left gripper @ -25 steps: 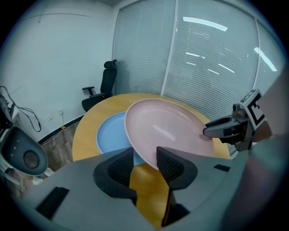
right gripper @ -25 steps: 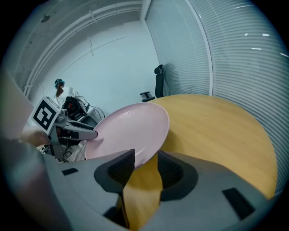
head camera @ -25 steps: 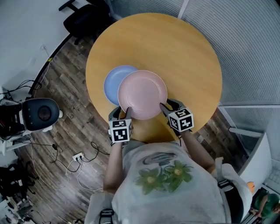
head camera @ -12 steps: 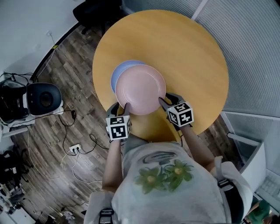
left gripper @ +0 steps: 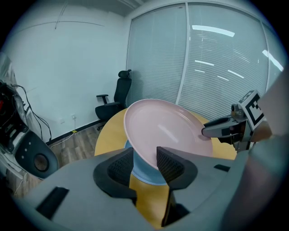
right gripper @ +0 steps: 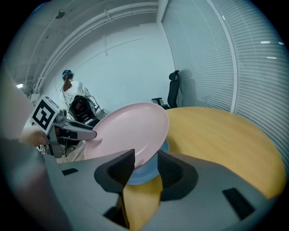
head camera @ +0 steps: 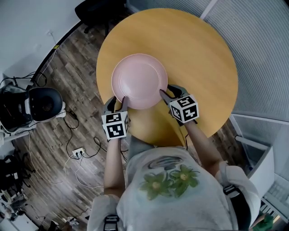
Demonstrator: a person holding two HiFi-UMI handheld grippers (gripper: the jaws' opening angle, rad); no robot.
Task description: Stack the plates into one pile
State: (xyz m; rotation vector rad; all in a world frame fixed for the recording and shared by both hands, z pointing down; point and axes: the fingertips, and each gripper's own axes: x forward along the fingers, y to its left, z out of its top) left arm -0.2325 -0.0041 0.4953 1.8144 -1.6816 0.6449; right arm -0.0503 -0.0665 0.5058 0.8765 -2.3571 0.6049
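A pink plate (head camera: 139,80) hangs level over the round wooden table (head camera: 194,54), gripped at its near rim from both sides. My left gripper (head camera: 122,102) is shut on its left near edge and my right gripper (head camera: 163,94) is shut on its right near edge. In the head view it hides the blue plate completely. In the left gripper view the pink plate (left gripper: 167,131) sits between the jaws, with the blue plate (left gripper: 146,172) just underneath on the table. The right gripper view shows the same: pink plate (right gripper: 126,131) above the blue plate (right gripper: 145,174).
A black office chair (head camera: 97,9) stands beyond the table's far left edge. A black-and-white machine (head camera: 43,104) and cables with a power strip (head camera: 80,153) lie on the wood floor at left. Blinds cover the glass wall at right. A person (right gripper: 72,85) stands in the background.
Both grippers carried the pink plate left and away across the table. It went from overlapping the blue plate to covering it entirely in the head view.
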